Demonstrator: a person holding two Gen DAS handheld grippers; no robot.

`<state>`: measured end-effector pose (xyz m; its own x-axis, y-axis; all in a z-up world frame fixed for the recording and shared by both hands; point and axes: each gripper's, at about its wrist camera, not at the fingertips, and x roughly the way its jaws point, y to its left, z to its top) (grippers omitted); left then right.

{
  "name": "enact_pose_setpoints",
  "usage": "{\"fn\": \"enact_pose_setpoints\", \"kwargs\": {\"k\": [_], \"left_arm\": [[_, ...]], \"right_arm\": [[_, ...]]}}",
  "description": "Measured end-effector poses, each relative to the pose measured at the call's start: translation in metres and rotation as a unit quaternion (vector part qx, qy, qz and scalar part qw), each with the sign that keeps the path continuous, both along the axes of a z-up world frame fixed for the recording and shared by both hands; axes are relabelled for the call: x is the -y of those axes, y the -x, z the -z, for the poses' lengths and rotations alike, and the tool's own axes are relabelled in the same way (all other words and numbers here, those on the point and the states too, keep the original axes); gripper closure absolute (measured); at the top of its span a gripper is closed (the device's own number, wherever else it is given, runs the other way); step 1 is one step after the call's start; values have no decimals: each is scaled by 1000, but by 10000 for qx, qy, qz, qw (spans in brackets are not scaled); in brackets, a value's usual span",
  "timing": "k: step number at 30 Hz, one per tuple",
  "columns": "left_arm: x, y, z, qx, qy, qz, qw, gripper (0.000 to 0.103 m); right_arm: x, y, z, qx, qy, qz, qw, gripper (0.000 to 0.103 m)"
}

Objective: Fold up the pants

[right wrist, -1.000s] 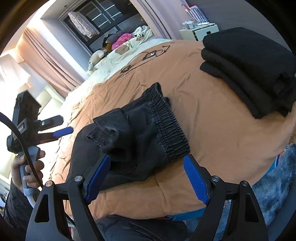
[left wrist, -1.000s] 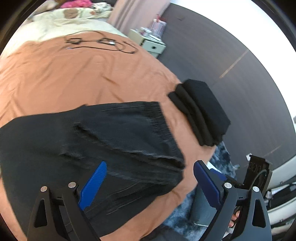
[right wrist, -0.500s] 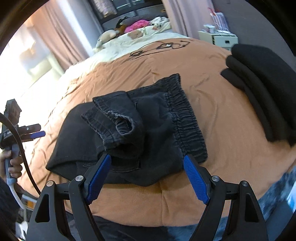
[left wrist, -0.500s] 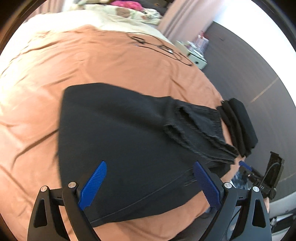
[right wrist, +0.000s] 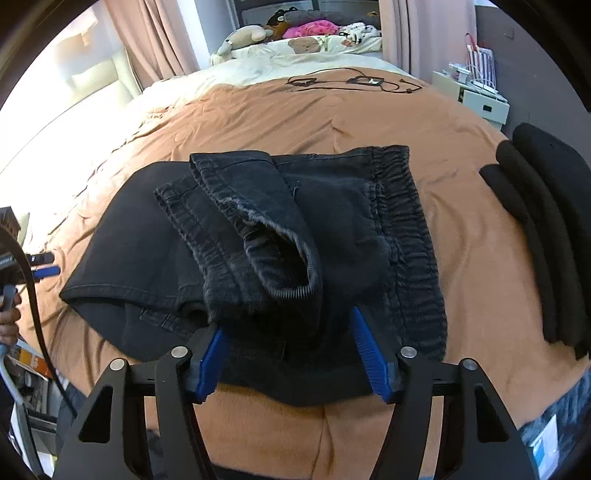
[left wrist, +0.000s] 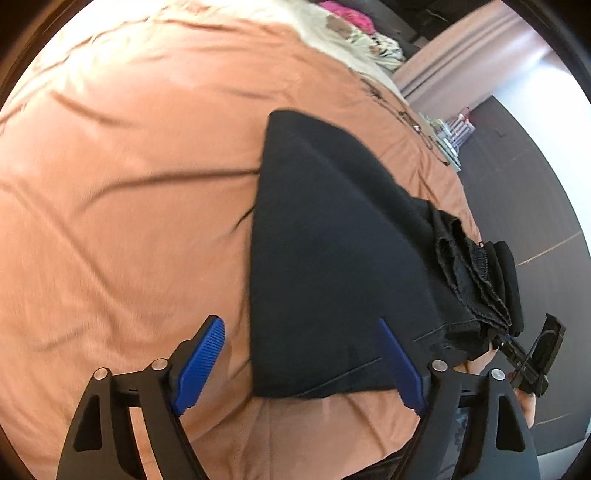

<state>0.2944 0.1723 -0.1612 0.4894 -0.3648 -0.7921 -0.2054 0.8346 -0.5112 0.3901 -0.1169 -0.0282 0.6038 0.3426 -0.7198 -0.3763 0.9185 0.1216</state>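
The right gripper (right wrist: 291, 354), jaws closing with black denim between its blue ribbed pads but not yet pressed, hangs over the near edge of the pants (right wrist: 280, 236), which lie partly folded on the orange bedspread (right wrist: 258, 118). A frayed leg hem is turned back over the gathered elastic waistband. The left gripper (left wrist: 303, 362), jaws also closing and still wide, straddles the pants' smooth folded corner (left wrist: 332, 258) without pressing it. Just right of the pants sits a stack of folded black garments (right wrist: 543, 236), soft and rounded. Beyond the pants, black cables (right wrist: 351, 81) lie on the wrinkled spread; farther off, stuffed toys (right wrist: 258, 35).
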Motion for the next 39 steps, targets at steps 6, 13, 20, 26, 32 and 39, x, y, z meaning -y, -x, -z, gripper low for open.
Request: {"fn": "enact_pose_setpoints", "kwargs": {"k": [6,13,20,26,32,39], "left_arm": [[-4,4,33,-284,703,-140,9970,42],[0,4,48,-400,926,-324,9944,81],[6,0,29,-202,643,-302,9973,87],[0,2,34,-359,313,-295,9984,57],[-2,19,22,-45,56,-561,9984,29],[4,34,20,-26,-147,-608,9980,22]], "right_arm": [[-2,-15,5,-90,57,2,9999,99],[23,-8,-8,30,-357,315,9989,102],[39,-3,12,-274,-478,469,9974,101],[48,2,12,-504,-379,398,9972,76],[53,34,-25,83,-150,36,9998,46],[25,30,-37,287,459,-432,9976,42]]}}
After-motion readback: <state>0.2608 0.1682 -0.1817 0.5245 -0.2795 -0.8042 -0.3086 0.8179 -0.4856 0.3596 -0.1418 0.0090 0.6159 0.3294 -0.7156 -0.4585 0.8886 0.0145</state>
